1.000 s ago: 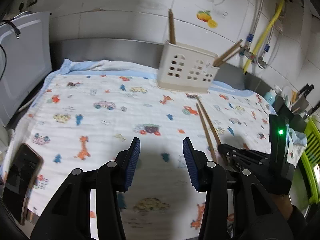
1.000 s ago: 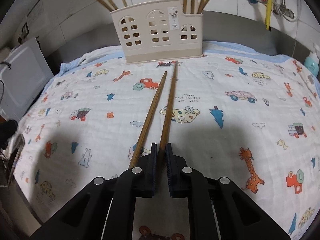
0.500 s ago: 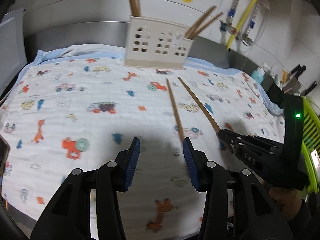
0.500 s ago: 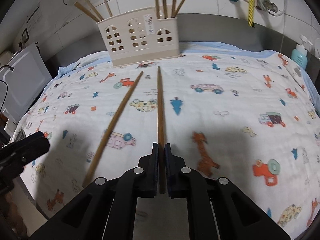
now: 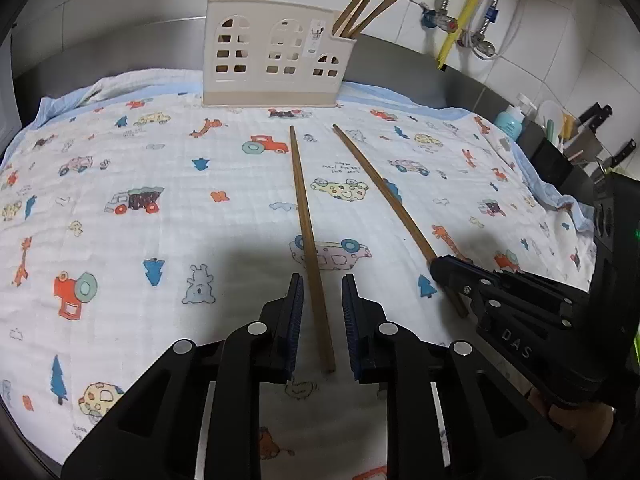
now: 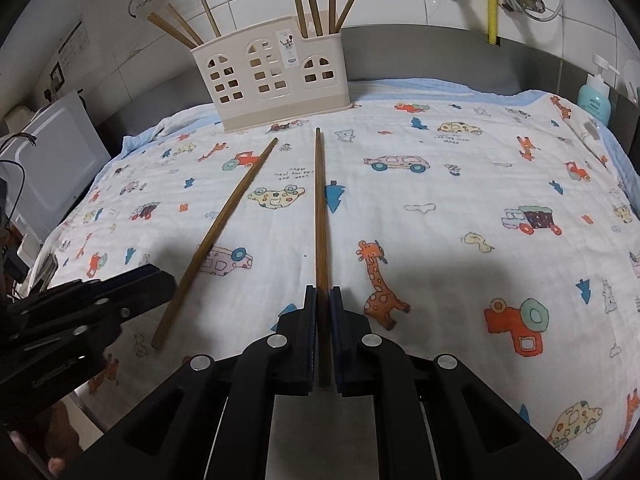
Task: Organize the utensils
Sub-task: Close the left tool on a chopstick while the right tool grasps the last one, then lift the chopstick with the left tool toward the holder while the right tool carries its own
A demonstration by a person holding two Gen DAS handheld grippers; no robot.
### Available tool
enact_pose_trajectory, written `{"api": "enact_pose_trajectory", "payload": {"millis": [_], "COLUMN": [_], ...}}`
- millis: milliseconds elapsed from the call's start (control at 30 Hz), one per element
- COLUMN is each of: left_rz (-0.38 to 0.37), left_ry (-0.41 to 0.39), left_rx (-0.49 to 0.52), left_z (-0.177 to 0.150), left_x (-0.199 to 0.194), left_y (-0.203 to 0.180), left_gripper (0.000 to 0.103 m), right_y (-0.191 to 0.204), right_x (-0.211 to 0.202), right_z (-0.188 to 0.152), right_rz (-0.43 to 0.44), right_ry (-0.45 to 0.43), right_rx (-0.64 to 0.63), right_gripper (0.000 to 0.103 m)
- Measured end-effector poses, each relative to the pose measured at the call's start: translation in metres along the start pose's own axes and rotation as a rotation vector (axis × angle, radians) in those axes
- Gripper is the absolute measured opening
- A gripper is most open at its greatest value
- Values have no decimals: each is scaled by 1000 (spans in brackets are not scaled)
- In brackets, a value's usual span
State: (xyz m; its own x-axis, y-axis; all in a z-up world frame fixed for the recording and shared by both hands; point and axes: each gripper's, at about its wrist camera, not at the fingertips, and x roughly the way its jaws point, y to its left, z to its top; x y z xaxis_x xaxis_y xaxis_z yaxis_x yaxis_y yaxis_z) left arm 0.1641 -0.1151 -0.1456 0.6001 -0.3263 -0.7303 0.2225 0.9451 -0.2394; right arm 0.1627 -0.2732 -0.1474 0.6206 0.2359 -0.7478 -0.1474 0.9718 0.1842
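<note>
Two brown wooden chopsticks lie on the printed cloth, tips pointing at a cream utensil holder that holds several more chopsticks. My left gripper is open, its jaws on either side of the left chopstick, which also shows in the right wrist view. My right gripper is shut on the near end of the right chopstick; that gripper and its chopstick show in the left wrist view too.
A white cartoon-print cloth covers the counter. A white appliance stands at the left. A blue soap bottle and knives are at the right. Pipes and a yellow hose run along the tiled wall.
My left gripper swung right and forward until it straddled the left chopstick, and narrowed. My right gripper stayed shut on its chopstick and pulled it away from the other one.
</note>
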Motion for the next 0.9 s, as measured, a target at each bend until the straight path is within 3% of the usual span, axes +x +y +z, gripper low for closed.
{"api": "enact_pose_trajectory", "payload": {"millis": [400, 533, 733, 900], "left_rz": [46, 92, 58, 47], "left_ry": [18, 11, 23, -20], "left_rx": [-10, 11, -2, 9], "left_z": [-4, -5, -1, 9], "left_x": [15, 16, 10, -11], "left_y": [-4, -7, 2, 8], "left_gripper": [17, 8, 6, 6], "right_y": [2, 2, 1, 2], "right_x": [0, -1, -2, -17], "right_z": [-2, -3, -3, 4], "right_rz": [-6, -5, -11, -12], "right_ry": [-12, -16, -10, -47], "right_rx": [-21, -19, -25, -32], "right_gripper": [7, 7, 7, 7]}}
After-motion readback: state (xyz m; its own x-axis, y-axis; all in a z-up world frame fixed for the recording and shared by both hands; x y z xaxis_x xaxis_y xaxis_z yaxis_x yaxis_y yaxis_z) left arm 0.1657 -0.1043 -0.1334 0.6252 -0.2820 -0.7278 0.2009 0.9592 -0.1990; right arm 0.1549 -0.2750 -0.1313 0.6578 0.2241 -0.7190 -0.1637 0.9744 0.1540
